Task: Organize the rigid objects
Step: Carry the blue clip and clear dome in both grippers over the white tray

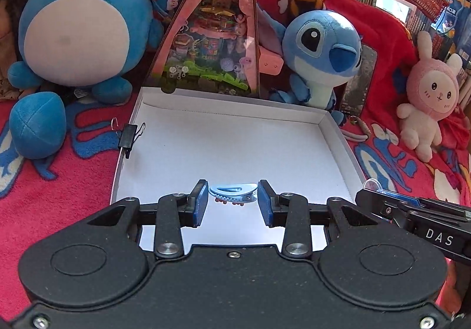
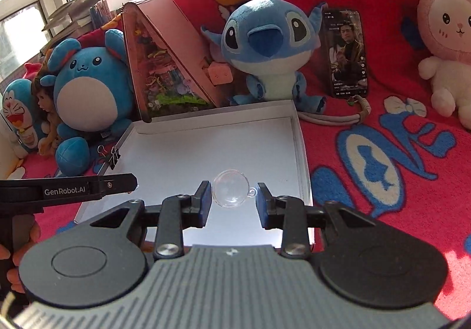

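Far left, round blue plush point(image 1: 73, 25) on the red blanket point(image 1: 59, 187). Black binder clip point(image 1: 128, 136) clamped on the left wall of the white shallow box point(image 1: 338, 134). Left gripper point(image 1: 232, 196) pinches a pale blue hair clip point(image 1: 232, 192) between its blue pads, held above the box's near floor. Right gripper point(image 2: 233, 192) clamps a clear plastic ball point(image 2: 230, 188), also over the box's near end. Behind the box: pink triangular diorama point(image 1: 212, 43), then blue big-eared plush point(image 1: 321, 52). Pink rabbit plush point(image 1: 426, 93) far right.
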`<state>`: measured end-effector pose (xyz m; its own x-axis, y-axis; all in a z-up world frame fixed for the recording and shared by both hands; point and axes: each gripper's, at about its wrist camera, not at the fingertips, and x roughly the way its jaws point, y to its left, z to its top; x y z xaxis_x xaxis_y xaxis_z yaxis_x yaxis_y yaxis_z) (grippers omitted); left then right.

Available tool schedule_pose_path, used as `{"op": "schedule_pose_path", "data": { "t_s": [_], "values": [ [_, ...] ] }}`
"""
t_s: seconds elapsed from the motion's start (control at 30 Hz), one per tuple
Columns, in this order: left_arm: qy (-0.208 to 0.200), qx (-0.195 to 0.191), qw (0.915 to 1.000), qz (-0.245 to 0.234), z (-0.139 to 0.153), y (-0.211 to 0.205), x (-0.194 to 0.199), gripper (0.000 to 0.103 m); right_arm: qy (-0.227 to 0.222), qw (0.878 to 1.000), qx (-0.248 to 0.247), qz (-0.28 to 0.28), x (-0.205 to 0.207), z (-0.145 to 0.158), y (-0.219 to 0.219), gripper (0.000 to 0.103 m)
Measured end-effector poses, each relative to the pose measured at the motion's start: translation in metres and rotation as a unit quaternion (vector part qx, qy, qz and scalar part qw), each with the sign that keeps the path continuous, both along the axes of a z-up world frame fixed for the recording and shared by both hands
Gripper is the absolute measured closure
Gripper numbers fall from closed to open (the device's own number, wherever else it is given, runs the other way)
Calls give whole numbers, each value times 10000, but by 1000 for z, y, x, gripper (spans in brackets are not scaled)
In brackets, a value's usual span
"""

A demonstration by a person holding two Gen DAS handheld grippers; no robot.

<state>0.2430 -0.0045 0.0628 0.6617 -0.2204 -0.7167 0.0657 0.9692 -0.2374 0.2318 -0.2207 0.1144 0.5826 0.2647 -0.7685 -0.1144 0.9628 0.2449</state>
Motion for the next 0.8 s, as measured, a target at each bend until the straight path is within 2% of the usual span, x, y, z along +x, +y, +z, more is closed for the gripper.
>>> {"op": "schedule_pose_path", "data": {
  "t_s": [0.1,0.2,0.33,0.8],
  "values": [
    [215,-63,9997,32,-10,-6,16,68,287,9996,74,-18,22,-14,2,65],
    [333,42,9994,17,-20,-14,26,68,473,9988,75,-24,37,-28,7,65],
    [403,173,9990,44,-29,-24,35,68,608,9980,-159,-8,52,-44,16,65],
    [325,534,9980,44,-38,-46,50,68,833,9953,-489,-30,76,-59,27,65]
  ]
}}
